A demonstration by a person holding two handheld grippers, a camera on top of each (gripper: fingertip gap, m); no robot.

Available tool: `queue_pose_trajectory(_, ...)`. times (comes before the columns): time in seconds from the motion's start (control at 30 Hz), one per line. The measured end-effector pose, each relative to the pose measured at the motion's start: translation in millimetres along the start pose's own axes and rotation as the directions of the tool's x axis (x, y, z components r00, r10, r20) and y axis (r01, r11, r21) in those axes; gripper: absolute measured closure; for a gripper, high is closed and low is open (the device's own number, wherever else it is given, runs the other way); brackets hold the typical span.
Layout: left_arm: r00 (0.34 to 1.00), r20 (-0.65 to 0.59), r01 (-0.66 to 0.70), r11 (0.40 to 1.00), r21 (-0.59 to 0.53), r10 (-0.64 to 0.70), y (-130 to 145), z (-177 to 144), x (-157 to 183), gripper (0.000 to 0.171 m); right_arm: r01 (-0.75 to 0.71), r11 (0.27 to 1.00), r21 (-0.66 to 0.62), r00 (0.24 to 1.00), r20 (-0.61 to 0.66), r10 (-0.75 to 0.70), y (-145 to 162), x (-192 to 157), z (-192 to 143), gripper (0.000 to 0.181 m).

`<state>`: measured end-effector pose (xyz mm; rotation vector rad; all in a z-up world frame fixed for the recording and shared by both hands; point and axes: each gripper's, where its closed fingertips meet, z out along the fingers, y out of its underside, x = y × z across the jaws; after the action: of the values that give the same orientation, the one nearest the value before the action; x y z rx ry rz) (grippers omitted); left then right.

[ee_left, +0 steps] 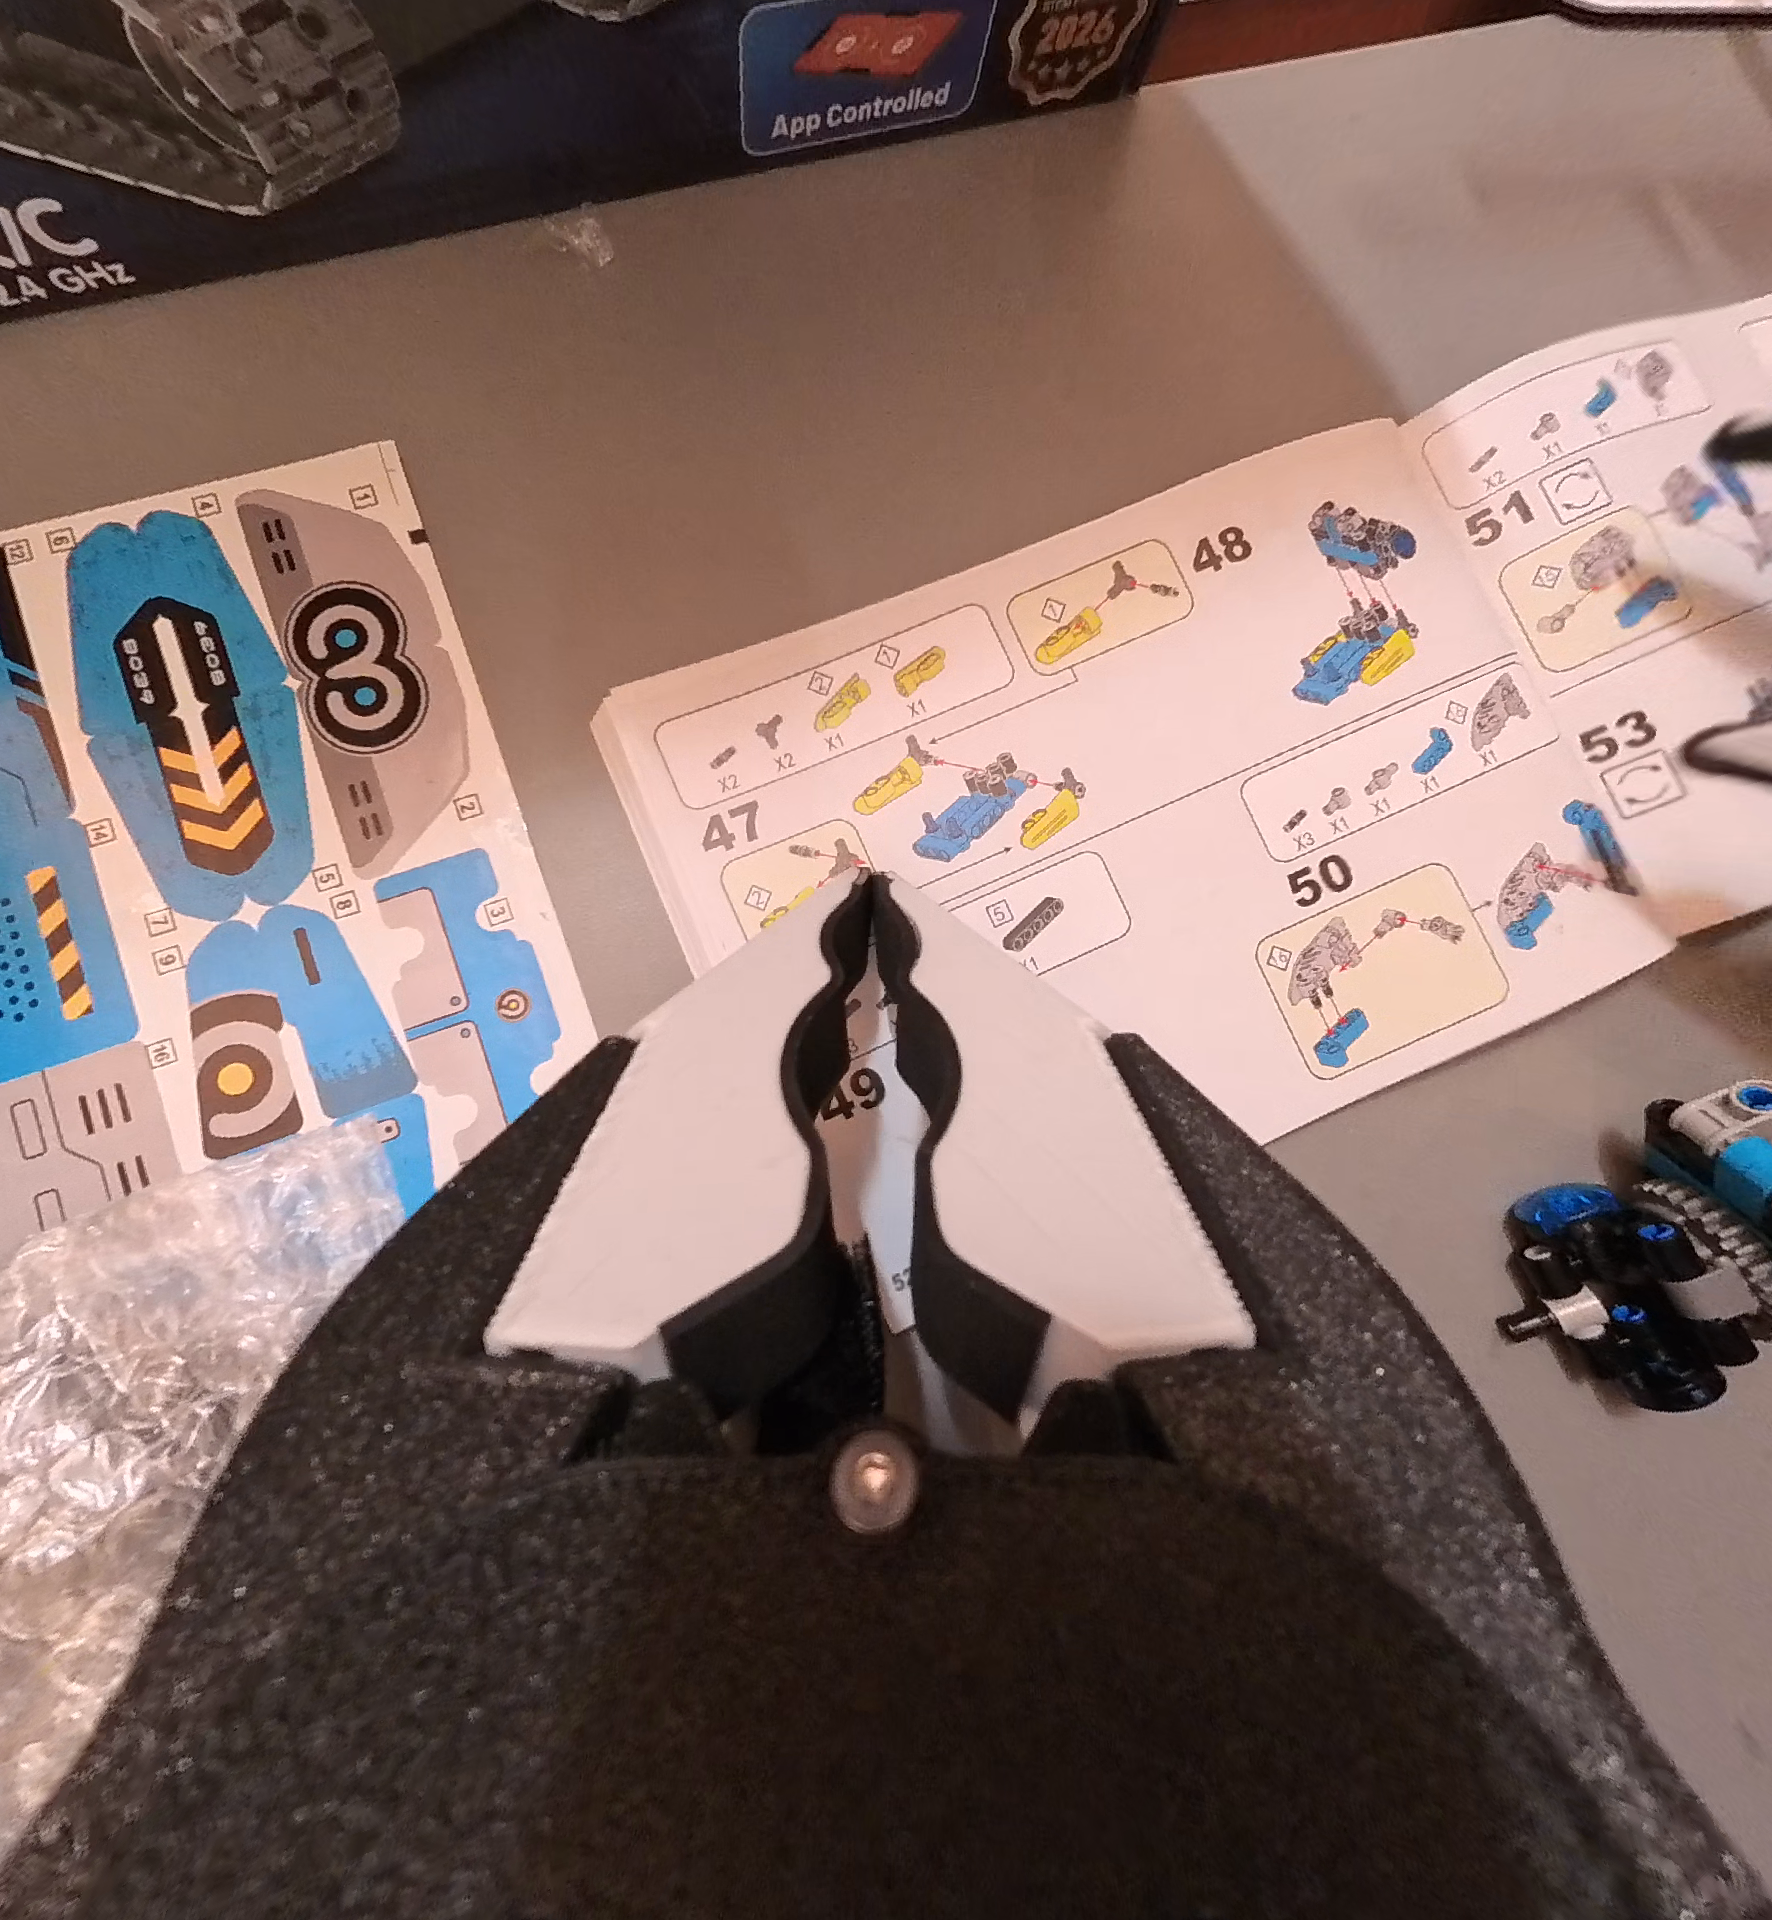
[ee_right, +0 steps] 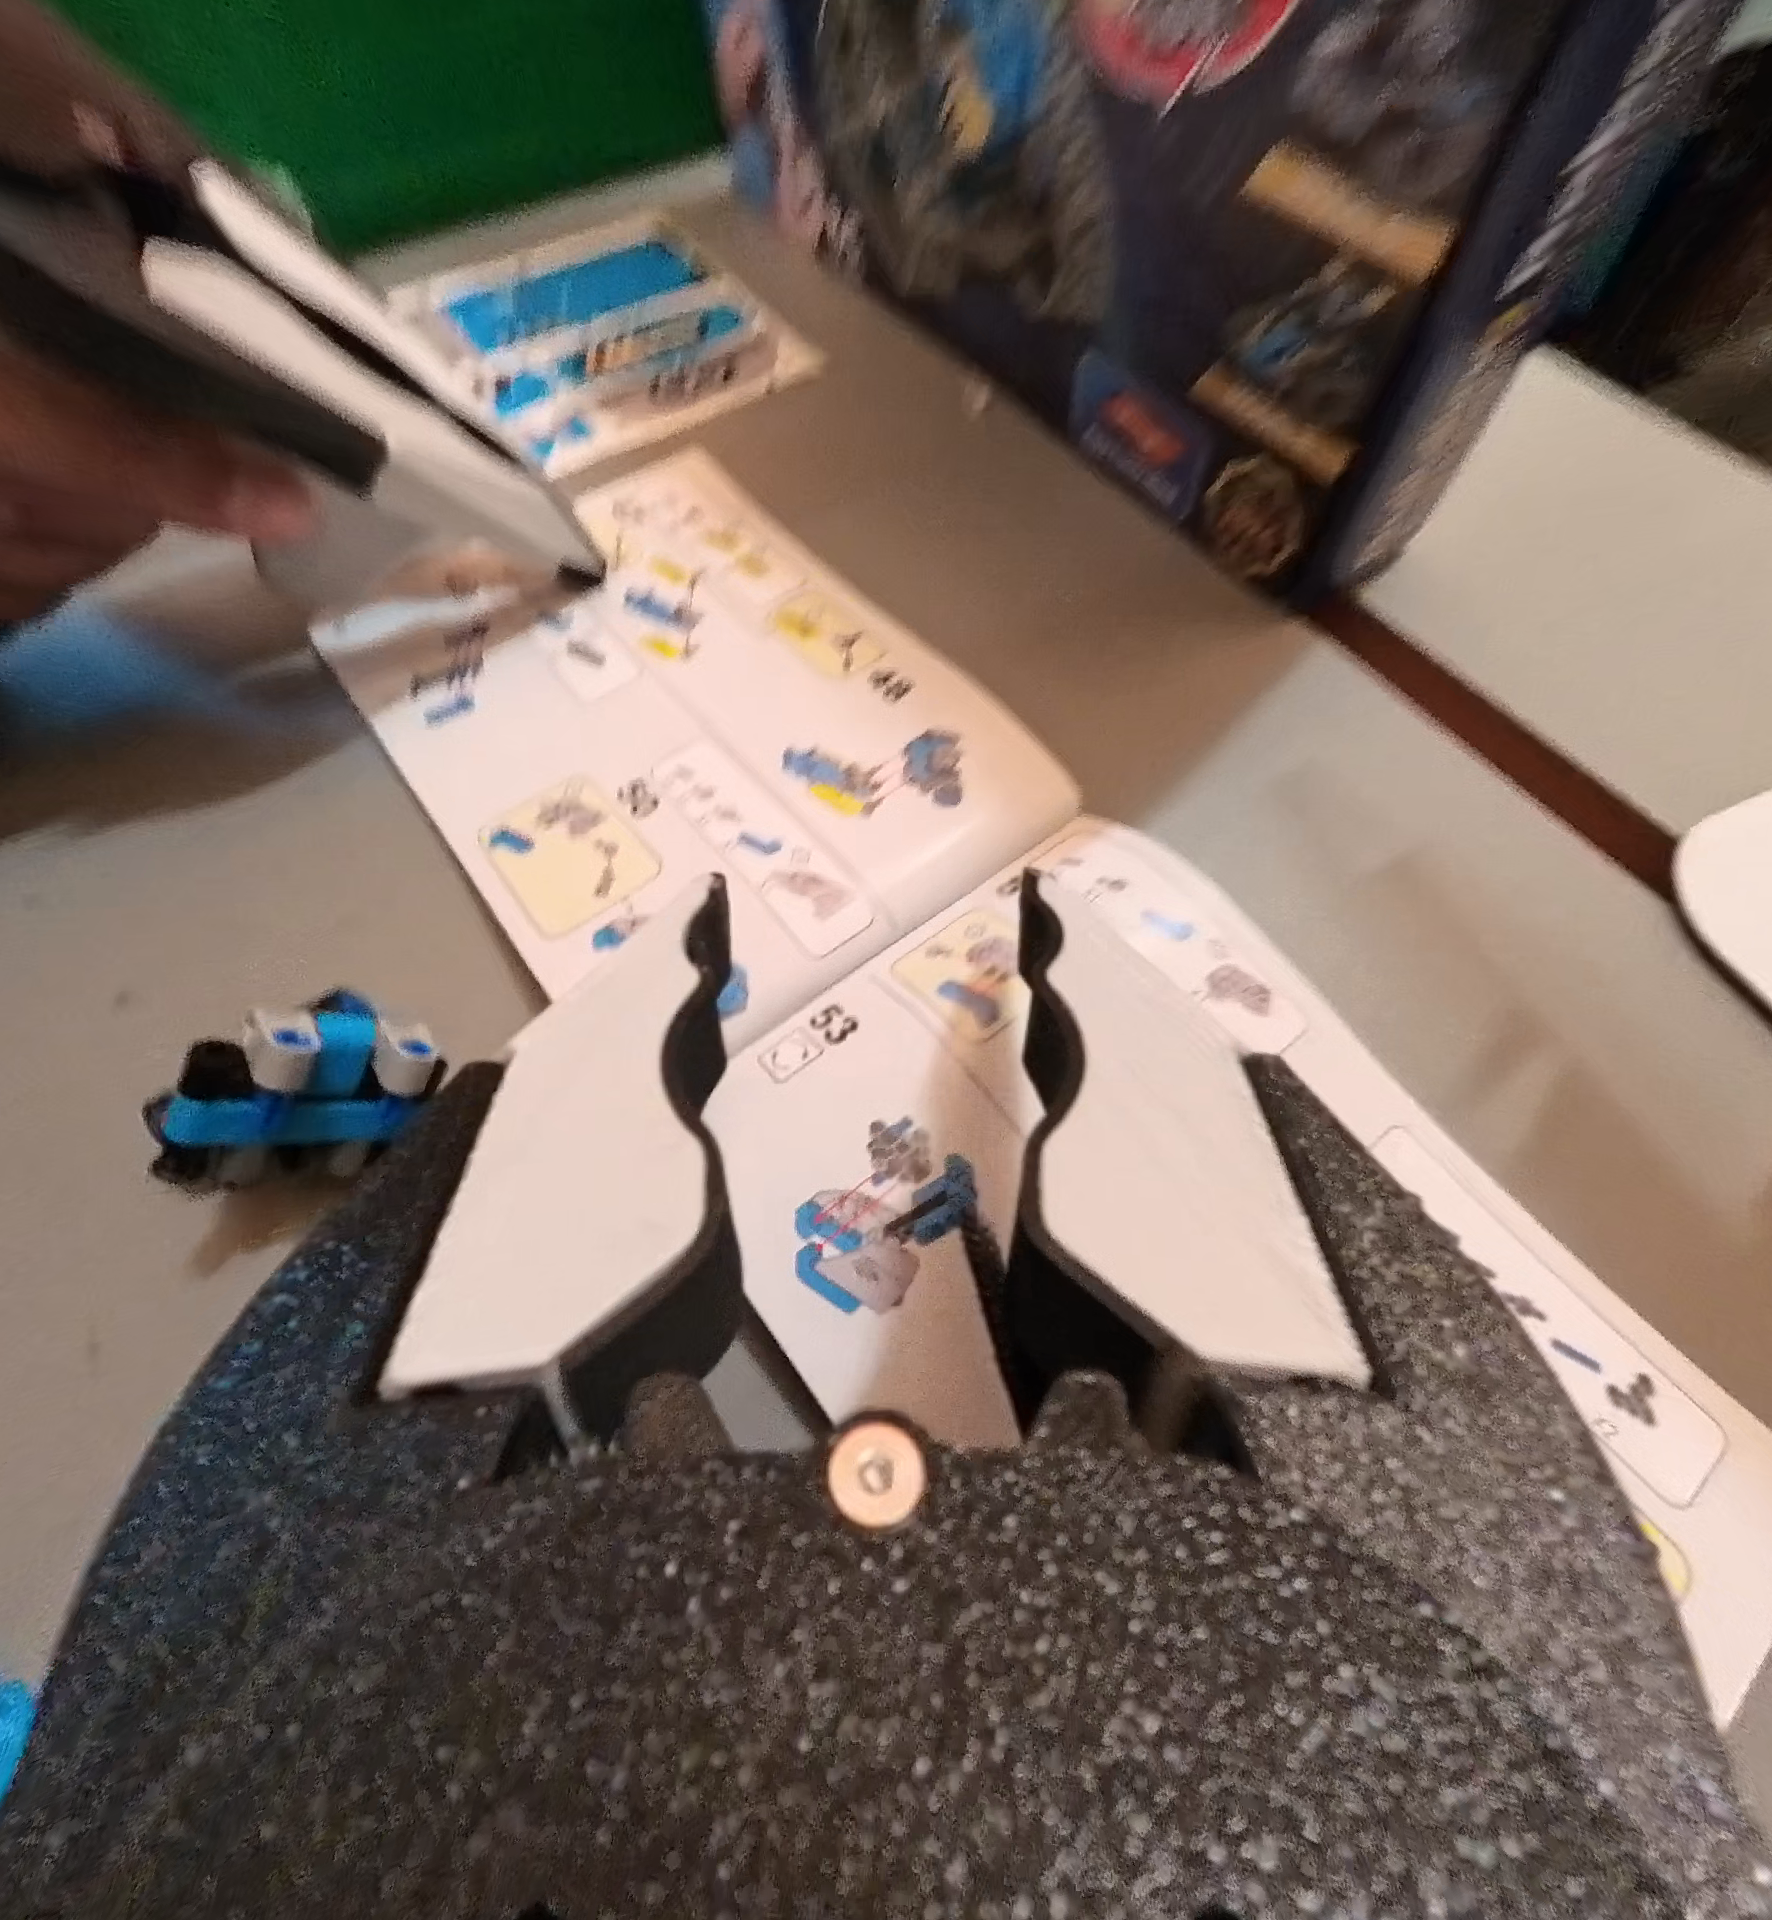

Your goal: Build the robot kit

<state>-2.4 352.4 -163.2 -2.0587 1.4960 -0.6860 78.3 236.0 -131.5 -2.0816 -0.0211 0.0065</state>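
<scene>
Your left gripper (ee_left: 869, 883), jaws together and empty, hangs over the open white instruction booklet (ee_left: 1152, 727); your right gripper (ee_right: 871, 904), jaws apart, hovers over its right page, near the small blue-and-black brick assembly (ee_right: 290, 1101) on the grey desk (ee_right: 134, 935).

Sticker sheet (ee_left: 186, 831) cut off left, toy box (ee_right: 1225, 260) blurred
</scene>
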Motion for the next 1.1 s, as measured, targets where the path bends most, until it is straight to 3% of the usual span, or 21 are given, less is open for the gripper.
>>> queue_pose_trajectory(0.1,0.999,0.024,-0.021,1.0,-0.005,0.021,0.0,0.0,0.0,0.171,-0.058,0.996,0.066,0.998,-0.027,0.06,-14.5,8.7,-12.8,0.123)
queue_pose_trajectory(0.2,0.999,0.022,-0.023,1.0,-0.007,0.024,0.0,0.0,0.0,0.171,-0.071,0.995,0.07,0.997,-0.035,0.074,-25.7,9.9,-24.6,0.151)
queue_pose_trajectory(0.3,1.0,0.0,-0.016,1.0,-0.006,0.016,-0.2,0.0,0.0,0.171,-0.031,0.999,0.03,0.999,-0.04,0.032,-35.8,7.2,-42.8,0.152)
queue_pose_trajectory(0.37,1.0,-0.022,0.002,1.0,-0.001,-0.002,-0.5,0.0,0.0,0.171,-0.015,1.0,0.024,0.999,0.046,0.014,-39.5,-11.0,-66.9,0.165)
queue_pose_trajectory(0.47,0.998,-0.057,0.031,1.0,0.005,-0.031,-0.7,-0.3,0.2,0.171,-0.122,0.988,0.095,0.978,0.179,0.104,-31.3,-38.2,-121.6,0.165)
queue_pose_trajectory(0.57,0.997,-0.066,0.038,0.999,0.006,-0.038,-1.0,-0.2,0.4,0.171,-0.257,0.956,0.14,0.952,0.21,0.225,7.4,-44.0,-199.5,0.175)
queue_pose_trajectory(0.67,0.998,-0.055,0.02,1.0,0.005,-0.019,-0.8,-0.2,0.5,0.171,-0.282,0.958,0.049,0.959,-0.03,0.283,93.5,-16.8,-286.6,0.181)
queue_pose_trajectory(0.77,0.999,-0.048,0.013,1.0,0.004,-0.012,-0.9,-0.1,0.6,0.171,-0.402,0.915,-0.04,0.893,-0.237,0.382,178.8,2.0,-373.5,0.181)
queue_pose_trajectory(0.83,0.999,-0.047,0.01,1.0,0.004,-0.01,-1.0,-0.1,0.6,0.171,-0.463,0.886,-0.029,0.842,-0.328,0.429,211.9,6.6,-416.8,0.181)
queue_pose_trajectory(0.93,0.999,-0.046,0.009,1.0,0.007,-0.008,-1.5,0.2,0.6,0.171,-0.462,0.886,-0.04,0.796,-0.459,0.395,244.9,15.2,-458.8,0.181)
queue_pose_trajectory(1.03,0.999,-0.049,0.011,1.0,0.007,-0.011,-1.5,0.1,0.7,0.171,-0.429,0.903,-0.02,0.842,-0.372,0.392,248.3,3.3,-462.9,0.181)
queue_pose_trajectory(1.1,0.999,-0.048,0.007,1.0,0.009,-0.007,-1.7,0.3,0.8,0.171,-0.423,0.904,-0.067,0.841,-0.401,0.364,253.6,6.4,-460.2,0.181)
